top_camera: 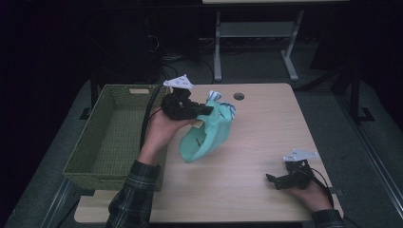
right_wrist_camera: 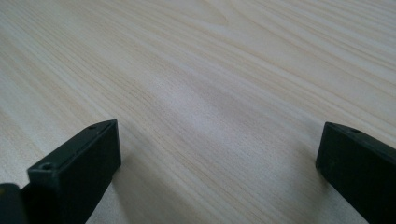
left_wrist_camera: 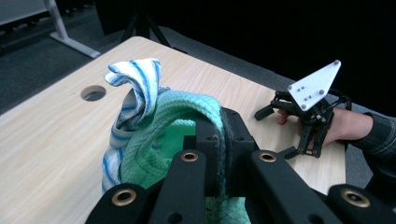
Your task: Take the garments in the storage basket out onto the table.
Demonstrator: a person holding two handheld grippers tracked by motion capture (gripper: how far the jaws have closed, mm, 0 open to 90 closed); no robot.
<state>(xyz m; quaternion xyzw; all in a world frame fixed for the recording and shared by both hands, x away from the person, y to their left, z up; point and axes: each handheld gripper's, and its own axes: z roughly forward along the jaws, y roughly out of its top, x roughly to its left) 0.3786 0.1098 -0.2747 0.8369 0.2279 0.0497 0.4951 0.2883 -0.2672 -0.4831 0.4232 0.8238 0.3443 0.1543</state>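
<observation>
I look down on a light wooden table (top_camera: 256, 142) with a round cable hole (top_camera: 239, 96) near its far edge. A green woven basket (top_camera: 109, 137) sits against the table's left side. My left gripper (top_camera: 202, 111) is raised above the table, just right of the basket, and its jaws are clenched on a green towel (top_camera: 206, 137) that hangs from them clear of the tabletop. A blue and white striped cloth (left_wrist_camera: 135, 88) is bunched with the towel at its upper edge. My right gripper (top_camera: 275, 180) rests low at the table's near right corner, well apart from the towel, its jaws spread wide over bare wood with nothing between them.
</observation>
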